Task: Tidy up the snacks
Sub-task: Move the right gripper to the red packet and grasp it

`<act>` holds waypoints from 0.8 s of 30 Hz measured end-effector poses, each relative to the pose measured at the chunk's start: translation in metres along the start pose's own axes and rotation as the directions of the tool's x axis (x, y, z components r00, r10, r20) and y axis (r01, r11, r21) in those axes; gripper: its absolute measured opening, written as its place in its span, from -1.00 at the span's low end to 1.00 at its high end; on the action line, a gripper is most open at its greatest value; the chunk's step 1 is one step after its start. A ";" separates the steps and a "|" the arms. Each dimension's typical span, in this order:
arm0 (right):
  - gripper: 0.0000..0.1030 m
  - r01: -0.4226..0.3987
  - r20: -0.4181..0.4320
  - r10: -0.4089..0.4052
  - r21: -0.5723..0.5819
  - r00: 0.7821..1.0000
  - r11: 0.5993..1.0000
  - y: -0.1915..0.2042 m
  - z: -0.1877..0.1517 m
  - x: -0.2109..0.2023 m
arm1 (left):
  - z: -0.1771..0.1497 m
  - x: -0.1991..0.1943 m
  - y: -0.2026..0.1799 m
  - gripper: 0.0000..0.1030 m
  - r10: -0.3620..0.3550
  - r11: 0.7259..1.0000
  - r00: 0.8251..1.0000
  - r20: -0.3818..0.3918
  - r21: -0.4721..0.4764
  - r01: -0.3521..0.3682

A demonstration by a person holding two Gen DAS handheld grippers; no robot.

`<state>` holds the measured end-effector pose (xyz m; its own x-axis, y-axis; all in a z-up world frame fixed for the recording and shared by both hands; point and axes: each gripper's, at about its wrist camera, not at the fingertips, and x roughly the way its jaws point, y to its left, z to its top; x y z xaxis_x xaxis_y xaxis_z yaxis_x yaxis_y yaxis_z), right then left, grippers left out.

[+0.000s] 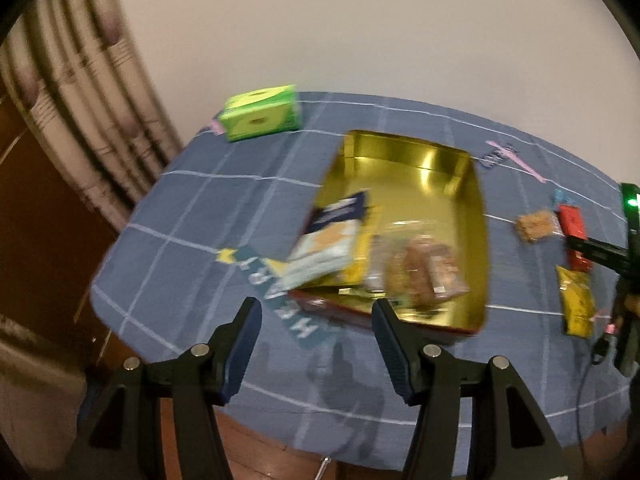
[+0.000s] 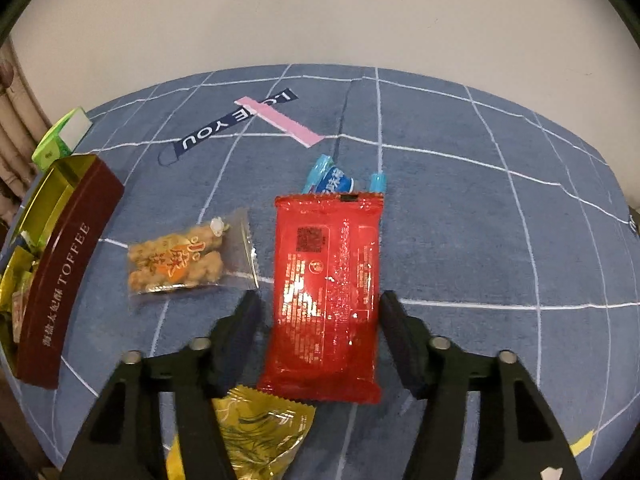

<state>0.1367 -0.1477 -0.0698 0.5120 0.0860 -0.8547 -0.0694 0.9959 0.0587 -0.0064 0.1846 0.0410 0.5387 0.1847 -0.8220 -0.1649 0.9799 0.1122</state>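
A gold-lined toffee tin (image 1: 416, 168) lies open on the blue table; its dark red side shows in the right wrist view (image 2: 64, 280). It holds a blue-and-white packet (image 1: 332, 236) and a clear bag of brown snacks (image 1: 424, 272). My left gripper (image 1: 316, 320) is open and empty just in front of the tin. My right gripper (image 2: 320, 312) is open with its fingers on either side of a red packet (image 2: 328, 292) lying flat. A clear bag of brown snacks (image 2: 180, 264), a gold packet (image 2: 256, 432) and a blue wrapped candy (image 2: 332, 178) lie around it.
A green box (image 1: 262, 114) stands at the table's far left corner. The cloth has a "LOVE YOU" print with a pink strip (image 2: 280, 120). A curtain (image 1: 80, 92) hangs left of the table. The table's near edge (image 1: 280, 436) lies just below my left gripper.
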 end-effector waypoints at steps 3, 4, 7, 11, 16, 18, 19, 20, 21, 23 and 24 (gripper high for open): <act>-0.15 -0.014 0.014 0.015 -0.014 1.000 1.000 -0.003 -0.004 0.000 | 0.003 0.001 -0.029 0.14 -0.033 0.998 0.999 -0.001 0.052 0.033; -0.18 -0.014 0.017 0.014 -0.020 1.000 1.000 -0.003 -0.005 -0.001 | 0.004 0.002 -0.039 0.14 -0.037 0.997 0.999 -0.003 0.070 0.037; -0.20 -0.022 0.025 0.023 -0.044 0.999 0.999 -0.007 -0.011 -0.004 | 0.004 0.006 -0.066 0.14 -0.085 0.990 0.996 -0.019 0.115 0.086; -0.21 -0.036 0.028 0.037 -0.033 0.999 0.999 -0.022 -0.020 -0.011 | 0.004 0.012 -0.099 0.14 -0.136 0.977 0.990 -0.042 0.162 0.141; -0.21 -0.015 0.031 0.015 -0.005 0.999 1.000 -0.053 -0.033 -0.020 | 0.004 0.015 -0.143 0.14 -0.202 0.947 0.978 -0.059 0.244 0.211; -0.21 0.007 0.031 -0.007 0.012 1.000 1.000 -0.067 -0.039 -0.026 | 0.003 0.013 -0.167 0.14 -0.239 0.921 0.969 -0.058 0.301 0.245; -0.21 0.007 0.031 -0.008 0.024 0.999 1.000 -0.074 -0.042 -0.028 | 0.003 0.013 -0.179 0.14 -0.253 0.908 0.966 -0.062 0.329 0.259; -0.21 0.012 0.033 -0.013 0.037 0.999 0.999 -0.082 -0.046 -0.031 | 0.002 0.013 -0.188 0.14 -0.267 0.896 0.961 -0.068 0.349 0.273; -0.21 0.021 0.035 -0.023 0.046 0.999 0.999 -0.089 -0.051 -0.034 | 0.001 0.013 -0.199 0.14 -0.297 0.877 0.952 -0.079 0.372 0.305; -0.21 0.036 0.038 -0.039 0.063 0.999 0.997 -0.100 -0.060 -0.039 | -0.002 0.012 -0.218 0.19 -0.327 0.852 0.940 -0.098 0.400 0.338; -0.20 0.038 0.041 -0.042 0.076 0.998 0.996 -0.107 -0.066 -0.043 | -0.003 0.013 -0.229 0.24 -0.341 0.838 0.933 -0.112 0.413 0.356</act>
<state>0.0661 -0.2594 -0.0735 0.5491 0.0456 -0.8345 0.0160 0.9978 0.0650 0.0356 -0.0373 0.0029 0.4669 -0.1700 -0.8678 0.3947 0.9182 0.0325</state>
